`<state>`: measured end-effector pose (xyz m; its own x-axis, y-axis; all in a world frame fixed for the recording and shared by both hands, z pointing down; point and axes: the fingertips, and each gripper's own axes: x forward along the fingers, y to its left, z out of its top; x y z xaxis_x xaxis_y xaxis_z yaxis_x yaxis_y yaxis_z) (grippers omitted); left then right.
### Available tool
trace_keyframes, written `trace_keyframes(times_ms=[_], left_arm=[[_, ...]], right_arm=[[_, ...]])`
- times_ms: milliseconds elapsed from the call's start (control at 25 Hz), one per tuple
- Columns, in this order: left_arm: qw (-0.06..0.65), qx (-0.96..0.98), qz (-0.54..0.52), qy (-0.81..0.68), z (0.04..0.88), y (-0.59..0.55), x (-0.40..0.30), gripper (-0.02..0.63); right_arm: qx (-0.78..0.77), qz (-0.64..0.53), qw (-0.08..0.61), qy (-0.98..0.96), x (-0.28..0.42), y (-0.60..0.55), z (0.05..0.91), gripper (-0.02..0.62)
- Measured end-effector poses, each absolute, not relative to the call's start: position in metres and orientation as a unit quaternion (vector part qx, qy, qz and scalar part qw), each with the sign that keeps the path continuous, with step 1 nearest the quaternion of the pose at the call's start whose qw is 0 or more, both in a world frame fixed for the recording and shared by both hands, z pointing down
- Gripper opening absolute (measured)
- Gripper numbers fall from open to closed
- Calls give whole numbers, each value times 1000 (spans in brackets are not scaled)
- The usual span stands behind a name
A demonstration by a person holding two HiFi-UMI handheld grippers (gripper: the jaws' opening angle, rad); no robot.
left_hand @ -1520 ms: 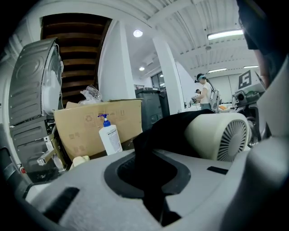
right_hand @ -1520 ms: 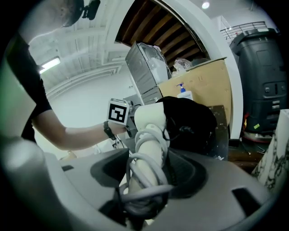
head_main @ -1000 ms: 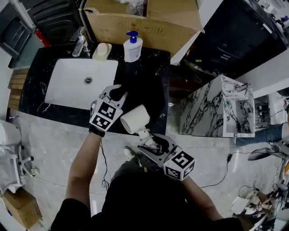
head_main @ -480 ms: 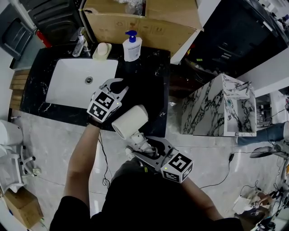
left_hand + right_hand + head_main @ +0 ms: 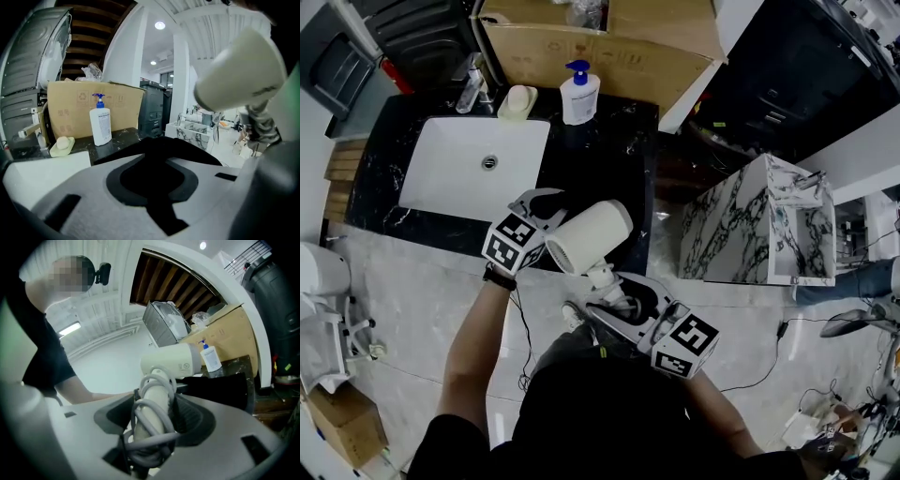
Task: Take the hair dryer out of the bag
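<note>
— Much of the bag (image 5: 187, 152) is hiding from you, isn't it?

— Most of it. In the head view my left gripper (image 5: 540, 206) and the dryer are covering it, and its black cloth is blending into the black marbled counter (image 5: 614, 155), so I'm not making out its edges or its mouth. The left gripper view is showing only a dark, limp fold running out from between my jaws, which are pinching it tight.

— And the hair dryer (image 5: 591, 234)?

— It's hanging in the air, clear of the bag, over the counter's front edge and just beside the left gripper. My right gripper (image 5: 617, 298) is clamping its handle, jaws standing wide around it. The foot of the handle is lying hidden between them.

— Which way is it pointing?

— The barrel's long axis is running from lower left to upper right in the head view, with one round end facing lower left. I'm not able to tell whether that end is the nozzle. The handle is reaching back toward my right gripper.

— What is it made of?

— The barrel is looking like smooth cream plastic, a plain cylinder. A grey cord (image 5: 150, 427) is looping round the handle, and I'm not seeing where it ends.
</note>
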<state>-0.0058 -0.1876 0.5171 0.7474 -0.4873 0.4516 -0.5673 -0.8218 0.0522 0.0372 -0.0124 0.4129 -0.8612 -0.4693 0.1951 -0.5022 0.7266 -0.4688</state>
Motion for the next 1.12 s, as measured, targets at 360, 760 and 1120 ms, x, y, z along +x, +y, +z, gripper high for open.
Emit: trace_keyframes(times_ms=[360,760,1120], left_arm=[[134,931,276,-200,559,-97,-13,285],[154,933,245,-213,542,-65,-29,353],[154,940,196,-234,516,-52,-40,394]], right_arm=[[330,221,85,-914,70,-34,430,262],[343,221,75,-910,79,-45,427,262],[353,226,67,-905,83,-54,431,262]])
